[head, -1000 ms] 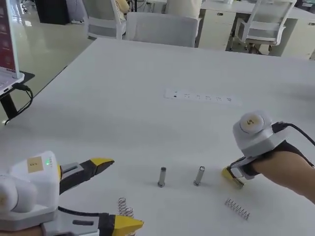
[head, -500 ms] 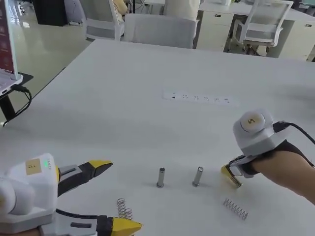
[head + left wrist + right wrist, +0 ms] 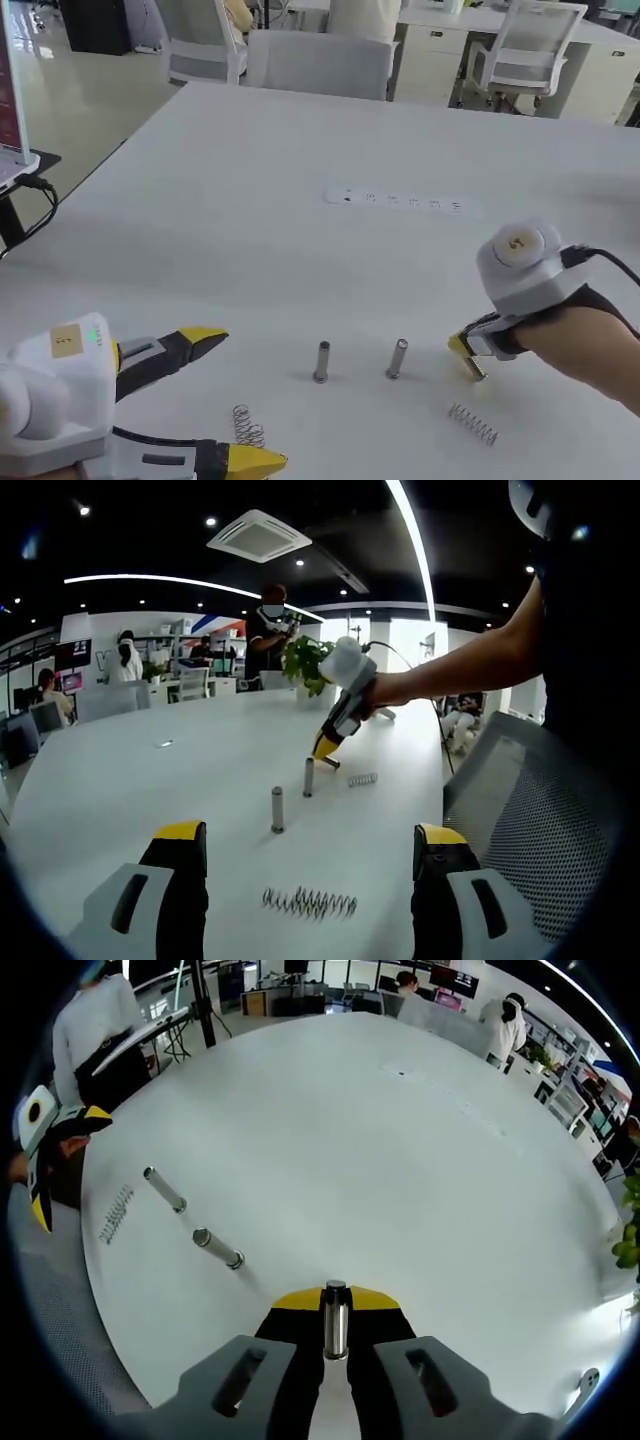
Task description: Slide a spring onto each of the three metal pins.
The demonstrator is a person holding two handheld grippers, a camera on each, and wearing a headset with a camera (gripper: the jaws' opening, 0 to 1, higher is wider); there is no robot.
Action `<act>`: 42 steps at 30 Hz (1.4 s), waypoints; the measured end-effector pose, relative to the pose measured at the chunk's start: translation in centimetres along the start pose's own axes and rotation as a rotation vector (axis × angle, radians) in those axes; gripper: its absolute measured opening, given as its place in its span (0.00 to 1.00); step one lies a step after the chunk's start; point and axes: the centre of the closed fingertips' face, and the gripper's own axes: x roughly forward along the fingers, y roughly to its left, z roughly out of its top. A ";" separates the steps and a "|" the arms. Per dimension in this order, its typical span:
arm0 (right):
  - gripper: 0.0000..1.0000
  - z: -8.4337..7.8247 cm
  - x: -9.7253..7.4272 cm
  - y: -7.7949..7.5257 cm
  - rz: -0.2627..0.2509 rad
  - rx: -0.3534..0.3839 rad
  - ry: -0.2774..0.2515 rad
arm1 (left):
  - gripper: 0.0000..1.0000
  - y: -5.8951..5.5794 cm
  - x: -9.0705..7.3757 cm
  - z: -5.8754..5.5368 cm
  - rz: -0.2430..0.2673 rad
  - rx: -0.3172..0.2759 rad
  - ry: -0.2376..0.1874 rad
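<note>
Two metal pins stand upright on the white table, one [image 3: 321, 361] left of the other [image 3: 397, 358]; they also show in the left gripper view [image 3: 277, 809] [image 3: 308, 777]. My right gripper [image 3: 468, 356] rests tip-down right of them, shut on a third pin [image 3: 335, 1322]. One spring [image 3: 472, 422] lies loose just in front of it. My left gripper [image 3: 230, 400] hovers open at the near left. Coiled springs [image 3: 246, 425] lie between its yellow fingertips [image 3: 182, 832], touching neither; I cannot tell whether they are one or two.
A flush power strip [image 3: 390, 198] sits mid-table beyond the pins. Office chairs [image 3: 320, 55] stand at the far edge. The table's near edge [image 3: 420, 810] runs close to the right of the left gripper. People stand in the background.
The whole picture has shifted a little with the head. Neither gripper, pin nor spring has visibly moved on the table.
</note>
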 end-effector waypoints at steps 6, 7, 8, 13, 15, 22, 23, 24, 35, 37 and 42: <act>0.04 0.1 -0.5 0.0 -0.005 0.002 -0.012 | 0.82 0.0 0.0 0.1 -0.003 0.003 0.000; 0.04 0.0 -0.6 -0.1 -0.006 0.004 -0.014 | 0.82 -0.1 0.1 0.1 -0.004 0.002 0.000; 0.04 0.0 -0.6 -0.1 -0.006 0.004 -0.016 | 0.82 -0.1 0.1 0.1 -0.004 0.002 -0.001; 0.04 -0.2 -1.0 -0.1 -0.007 0.010 -0.024 | 0.82 -0.3 0.2 0.1 -0.008 0.004 0.001; 0.04 -0.2 -1.1 0.0 -0.007 0.011 -0.028 | 0.82 -0.3 0.3 0.1 -0.008 0.004 0.001; 0.04 -0.3 -1.6 0.1 -0.011 0.016 -0.043 | 0.81 -0.3 0.3 0.3 -0.011 0.007 0.000; 0.04 -0.3 -1.6 0.1 -0.012 0.016 -0.044 | 0.81 -0.4 0.3 0.3 -0.011 0.008 0.000; 0.04 -0.3 -1.7 0.1 -0.013 0.017 -0.046 | 0.81 -0.4 0.4 0.3 -0.012 0.008 0.000; 0.04 -0.6 -2.0 0.3 -0.011 0.045 -0.073 | 0.81 -0.8 0.5 0.4 -0.015 0.007 0.001; 0.04 -0.6 -2.0 0.4 -0.013 0.047 -0.081 | 0.81 -0.9 0.6 0.5 -0.016 0.008 0.000; 0.04 -0.7 -2.2 0.6 -0.014 0.047 -0.101 | 0.81 -1.0 0.6 0.5 -0.019 0.008 0.000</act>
